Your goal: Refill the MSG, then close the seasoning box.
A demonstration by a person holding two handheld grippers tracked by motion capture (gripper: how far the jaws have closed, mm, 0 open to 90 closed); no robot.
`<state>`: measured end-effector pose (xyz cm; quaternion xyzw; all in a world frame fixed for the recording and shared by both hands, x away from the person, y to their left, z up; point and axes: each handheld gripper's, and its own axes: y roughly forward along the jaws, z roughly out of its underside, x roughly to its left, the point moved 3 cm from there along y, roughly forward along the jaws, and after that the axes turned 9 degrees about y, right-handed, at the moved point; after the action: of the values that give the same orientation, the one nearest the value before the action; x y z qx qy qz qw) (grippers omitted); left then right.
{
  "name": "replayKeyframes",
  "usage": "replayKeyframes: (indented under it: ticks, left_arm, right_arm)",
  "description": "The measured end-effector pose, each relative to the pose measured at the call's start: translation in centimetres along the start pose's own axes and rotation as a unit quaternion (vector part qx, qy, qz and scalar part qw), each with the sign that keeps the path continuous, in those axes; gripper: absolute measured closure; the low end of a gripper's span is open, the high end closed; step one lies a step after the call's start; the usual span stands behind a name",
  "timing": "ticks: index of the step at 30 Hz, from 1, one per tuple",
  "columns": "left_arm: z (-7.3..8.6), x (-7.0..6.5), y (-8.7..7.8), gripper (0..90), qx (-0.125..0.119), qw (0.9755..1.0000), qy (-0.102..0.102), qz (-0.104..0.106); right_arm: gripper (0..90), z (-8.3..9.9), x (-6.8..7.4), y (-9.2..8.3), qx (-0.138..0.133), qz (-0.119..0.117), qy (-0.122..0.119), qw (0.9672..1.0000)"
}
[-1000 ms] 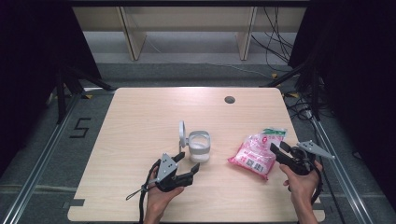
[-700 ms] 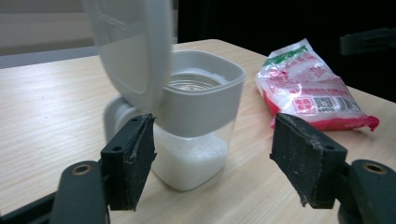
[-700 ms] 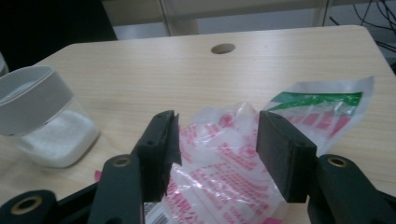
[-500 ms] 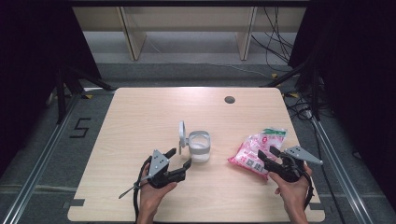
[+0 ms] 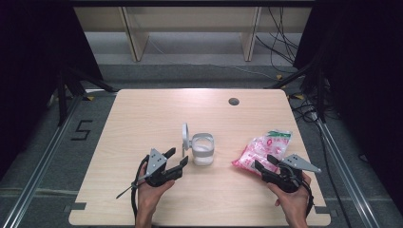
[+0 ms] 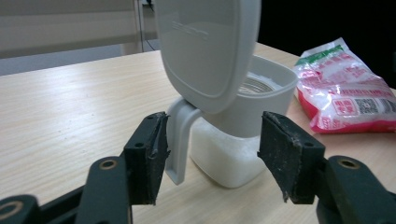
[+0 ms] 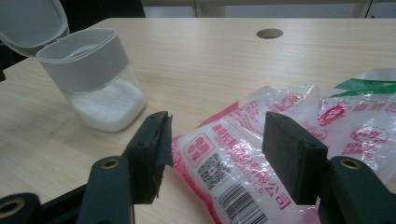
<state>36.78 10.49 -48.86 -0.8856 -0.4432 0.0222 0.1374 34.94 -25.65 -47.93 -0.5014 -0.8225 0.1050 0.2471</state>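
desk [image 5: 142, 123]: pale wood. pink bag [image 5: 261, 149], near right edge, sealed-looking, unlifted. canister [image 5: 203, 148], mid-desk, lid [image 6: 208, 46] flipped up, white grains low inside. left tongs [image 5: 174, 160], right tongs [image 5: 264, 167]: both wide, empty. filling apparently not begun.

place: lab recording bay | evidence: black curtains [image 5: 28, 71] at both sides; floor rails [image 5: 40, 166]; taped floor number [image 5: 81, 129]; loose cables [image 5: 280, 47]; lone counter [image 5: 142, 114]
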Motion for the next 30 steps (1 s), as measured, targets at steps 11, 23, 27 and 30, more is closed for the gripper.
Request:
replayKeyframes:
  ticks: [11,23,27,30]
  left_arm:
    - [-0.5,1.3,0.7,72.4,-0.006,0.9997,0.018,-0.014]
    - [-1.2,2.3,1.2,89.2,0.001,0.9991,0.034,-0.026]
    - [-1.5,2.3,1.5,89.2,0.000,0.9989,0.042,-0.021]
    - [-1.5,2.3,1.5,89.2,0.002,0.9987,0.045,-0.022]
  right_arm:
    - [42.2,0.8,1.1,-0.4,0.021,-0.009,-0.012,0.9997]
    - [43.0,1.7,2.3,-0.7,0.029,-0.040,-0.016,0.9986]
    - [43.3,1.8,2.4,-0.8,0.028,-0.044,-0.021,0.9984]
    - [43.4,1.9,2.4,-1.0,0.030,-0.040,-0.023,0.9985]
